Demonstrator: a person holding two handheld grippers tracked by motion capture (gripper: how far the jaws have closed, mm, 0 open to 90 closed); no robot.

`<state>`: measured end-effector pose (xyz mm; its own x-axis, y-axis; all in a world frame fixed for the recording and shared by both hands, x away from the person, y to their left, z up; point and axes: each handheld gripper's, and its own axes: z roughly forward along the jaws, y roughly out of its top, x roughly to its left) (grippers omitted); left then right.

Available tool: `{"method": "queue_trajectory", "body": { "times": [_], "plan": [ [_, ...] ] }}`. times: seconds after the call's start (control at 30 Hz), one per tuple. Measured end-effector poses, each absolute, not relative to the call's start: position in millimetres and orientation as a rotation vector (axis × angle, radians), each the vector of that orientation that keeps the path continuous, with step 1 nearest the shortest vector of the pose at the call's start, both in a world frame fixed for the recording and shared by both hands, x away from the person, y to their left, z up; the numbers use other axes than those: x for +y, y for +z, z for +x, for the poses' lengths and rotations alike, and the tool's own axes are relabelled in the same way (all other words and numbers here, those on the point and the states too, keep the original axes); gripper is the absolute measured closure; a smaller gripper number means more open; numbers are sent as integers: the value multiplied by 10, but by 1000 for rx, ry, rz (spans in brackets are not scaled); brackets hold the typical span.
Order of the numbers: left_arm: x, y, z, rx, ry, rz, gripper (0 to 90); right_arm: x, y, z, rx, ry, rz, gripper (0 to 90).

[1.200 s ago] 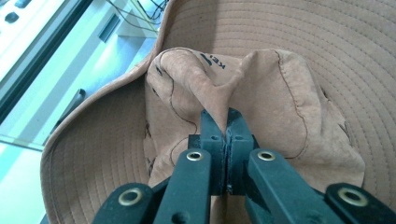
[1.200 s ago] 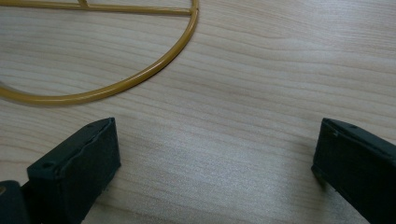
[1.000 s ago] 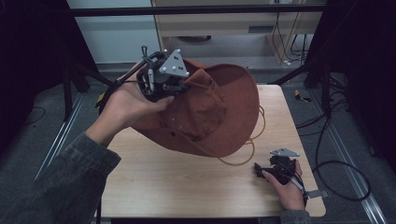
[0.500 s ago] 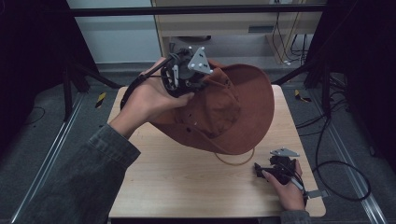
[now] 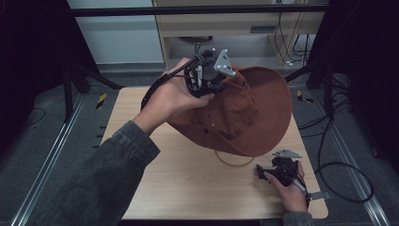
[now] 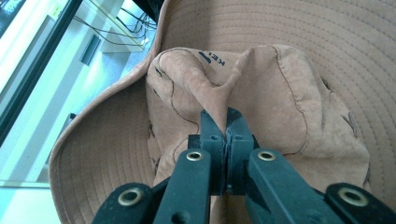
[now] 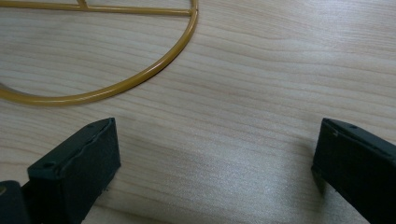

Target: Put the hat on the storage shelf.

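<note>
**benchrat:** So where was the hat (image 5: 254, 113) at that point? On the table (image 5: 188, 188)?

**loopy_k:** Nope, up in the air over the far half of it, tilted so the brim faced right. The left gripper (image 6: 226, 122) had its jaws squeezed together on a fold of the crown, which is why the fabric bunched into that ridge. My guess is pinching the soft crown was easier than grabbing the stiff stitched brim.

**benchrat:** And the other one?

**loopy_k:** The right gripper (image 7: 212, 161) was parked low at the near right corner, jaws spread wide with nothing between them, just bare wood. Probably waiting its turn. The yellow wire ring (image 7: 140, 74) lay flat just ahead of it, partly under the hat's shadow, apparently some kind of stand, though I couldn't tell for sure.
</note>
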<state>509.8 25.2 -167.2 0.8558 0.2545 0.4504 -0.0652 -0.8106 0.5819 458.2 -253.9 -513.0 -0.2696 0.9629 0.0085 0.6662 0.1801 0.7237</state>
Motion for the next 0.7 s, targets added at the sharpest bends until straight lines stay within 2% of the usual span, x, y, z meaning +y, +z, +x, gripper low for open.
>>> {"method": "queue_trajectory", "body": {
  "times": [0.7],
  "plan": [
    [-96, -1917, 5263, 119, 641, 2442, 885, -2540, -5130, 4581, 2008, 869, 1528, 7]
  ]
}}
